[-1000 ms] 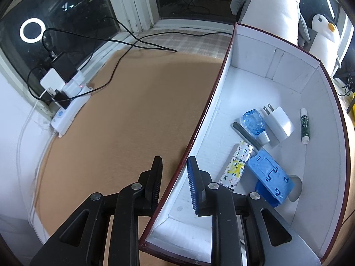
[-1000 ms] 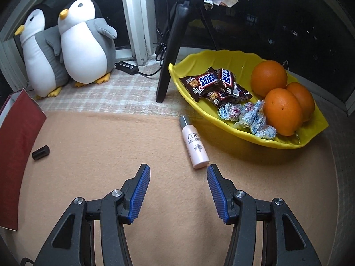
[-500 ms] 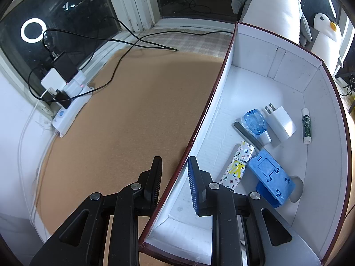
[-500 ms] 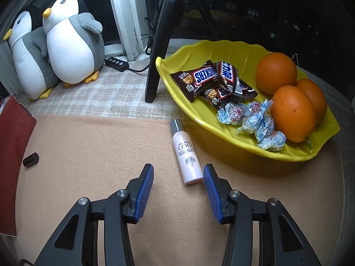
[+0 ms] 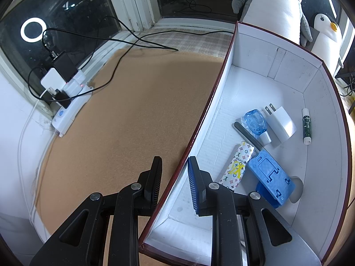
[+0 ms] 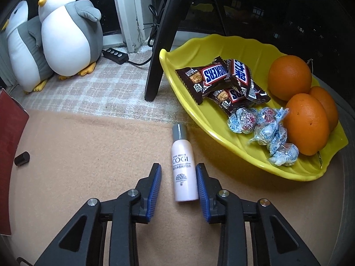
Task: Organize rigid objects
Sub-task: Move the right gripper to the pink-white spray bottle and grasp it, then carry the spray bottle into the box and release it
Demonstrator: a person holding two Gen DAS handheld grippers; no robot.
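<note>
So the right gripper point(image 6: 178, 178) is pointed down at the table point(image 6: 88, 155), and the pink spray bottle point(image 6: 183, 168) is lying flat right between its blue pads, cap end pointing away from the gripper. The jaws are closing in on it, but there's a gap on both sides, so nothing's grabbed yet. Just past the bottle and off to the right sits the yellow dish point(image 6: 221, 130) with snack bars, wrapped candies and oranges. A small black cap point(image 6: 22, 158) lies well off to the left, near the red box wall.

The left gripper point(image 5: 173, 168) is clenched down on the side wall of the box point(image 5: 213, 102), one finger outside, one inside. Ahead and right of it, in the box: a patterned tube point(image 5: 237, 163), blue holder point(image 5: 270, 175), blue bottle point(image 5: 257, 123), white charger point(image 5: 280, 124) and a slim green tube point(image 5: 306, 126).
</note>
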